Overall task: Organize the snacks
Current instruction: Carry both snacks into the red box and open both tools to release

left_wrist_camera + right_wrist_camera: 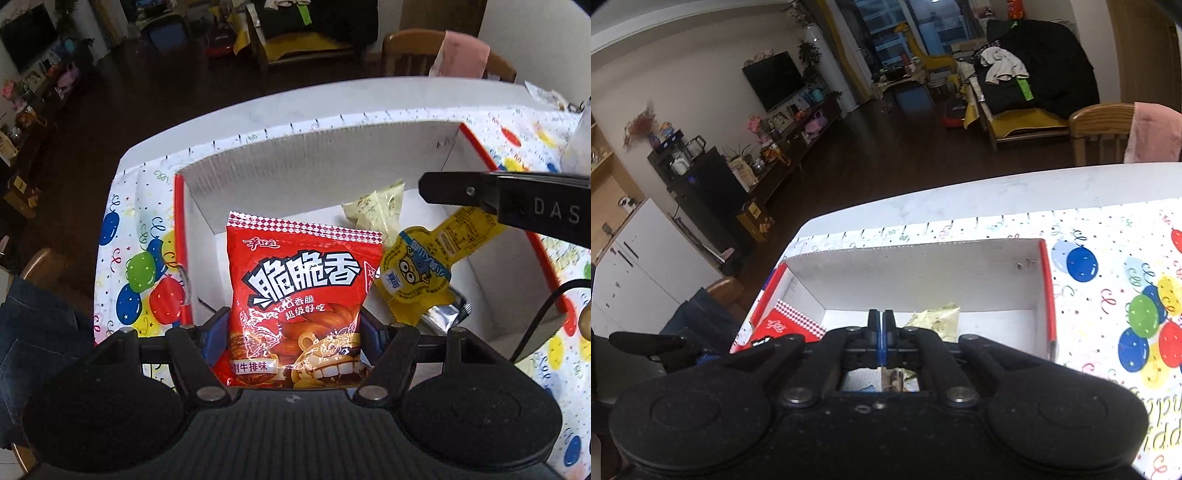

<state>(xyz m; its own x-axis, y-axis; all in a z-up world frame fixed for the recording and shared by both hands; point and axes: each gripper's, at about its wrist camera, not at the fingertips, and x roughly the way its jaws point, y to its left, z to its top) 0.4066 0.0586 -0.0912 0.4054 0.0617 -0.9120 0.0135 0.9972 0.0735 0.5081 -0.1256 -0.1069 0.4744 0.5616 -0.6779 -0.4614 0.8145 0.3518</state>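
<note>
Left hand-held gripper [293, 325] clamps a red snack bag [301, 295], upright over the near-left part of the open white box [314, 162]. Inside, at 1 o'clock of the bag: a pale green packet [380, 206], a yellow pouch [417, 273], a silver wrapper [443, 314] beneath it. Right hand-held gripper [882, 325], fingers pressed together and empty, hangs over the box's near edge. Box floor bare toward the far wall. Balloon-print cloth [1108, 266] covers the counter [960, 199]; a chair [1097, 129] stands beyond its far edge.

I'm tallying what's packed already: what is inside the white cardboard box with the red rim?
Inside the white cardboard box: a pale green wrapped snack, a yellow cartoon-print pouch and a silver foil packet. The red snack bag in the left gripper hides the near floor.
</note>
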